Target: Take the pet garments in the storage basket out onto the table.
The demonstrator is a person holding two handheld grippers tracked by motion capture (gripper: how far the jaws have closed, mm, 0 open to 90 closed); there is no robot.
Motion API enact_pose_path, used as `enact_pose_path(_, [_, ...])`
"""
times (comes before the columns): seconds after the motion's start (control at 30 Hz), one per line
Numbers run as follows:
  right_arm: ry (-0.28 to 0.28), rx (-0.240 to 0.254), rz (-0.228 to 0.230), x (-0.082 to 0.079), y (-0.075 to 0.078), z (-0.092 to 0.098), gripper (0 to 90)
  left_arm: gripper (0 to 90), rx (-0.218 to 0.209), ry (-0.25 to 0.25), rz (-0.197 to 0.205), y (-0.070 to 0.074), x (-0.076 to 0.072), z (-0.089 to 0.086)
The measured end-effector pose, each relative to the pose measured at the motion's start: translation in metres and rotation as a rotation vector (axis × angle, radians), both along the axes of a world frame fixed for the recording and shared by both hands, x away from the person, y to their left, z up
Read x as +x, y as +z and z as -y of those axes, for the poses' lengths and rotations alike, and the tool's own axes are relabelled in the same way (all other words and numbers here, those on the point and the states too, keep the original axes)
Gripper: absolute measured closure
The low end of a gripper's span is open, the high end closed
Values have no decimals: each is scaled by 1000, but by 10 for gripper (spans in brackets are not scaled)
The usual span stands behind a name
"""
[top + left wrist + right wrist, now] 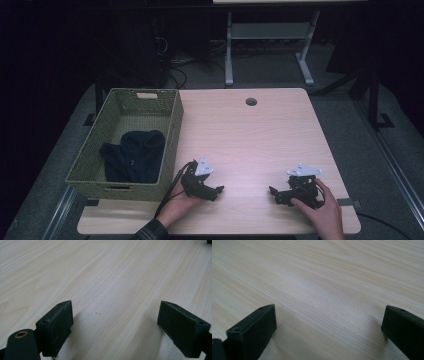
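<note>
Both hands rest low on the worktop (250, 135), left gripper (218, 190) and right gripper (273, 192) spread wide, holding nothing; dark cloth (132, 156) lies in the basket (172, 135). No legible writing.

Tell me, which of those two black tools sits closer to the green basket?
The left tool, held in the person's left hand; the right tool rests farther across the table from the basket.

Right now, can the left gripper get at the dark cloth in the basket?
Probably yes: the left gripper is open beside the woven basket, whose top is open above the dark cloth; only the basket wall must be cleared.
</note>
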State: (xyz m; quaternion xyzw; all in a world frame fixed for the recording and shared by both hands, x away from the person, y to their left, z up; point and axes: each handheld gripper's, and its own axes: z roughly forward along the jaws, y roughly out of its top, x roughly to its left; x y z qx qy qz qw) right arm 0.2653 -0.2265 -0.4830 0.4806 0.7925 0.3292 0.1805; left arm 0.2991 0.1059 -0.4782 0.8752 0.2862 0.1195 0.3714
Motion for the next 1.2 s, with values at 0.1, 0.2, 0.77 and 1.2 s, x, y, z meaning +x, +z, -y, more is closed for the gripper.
enact_pose_path(0.1, [0,0,0,0,0,0,0,125,0,0,0,0,0,0])
enact_pose_path(0.2, [0,0,0,0,0,0,0,126,1,-1,0,0,0,0])
enact_pose_path(0.77, [2,-3,2,0,0,0,0,130,22,15,-29,11,4,-2])
enact_pose_path(1.2, [0,-1,-2,0,0,0,0,130,1,33,-34,23,4,-6])
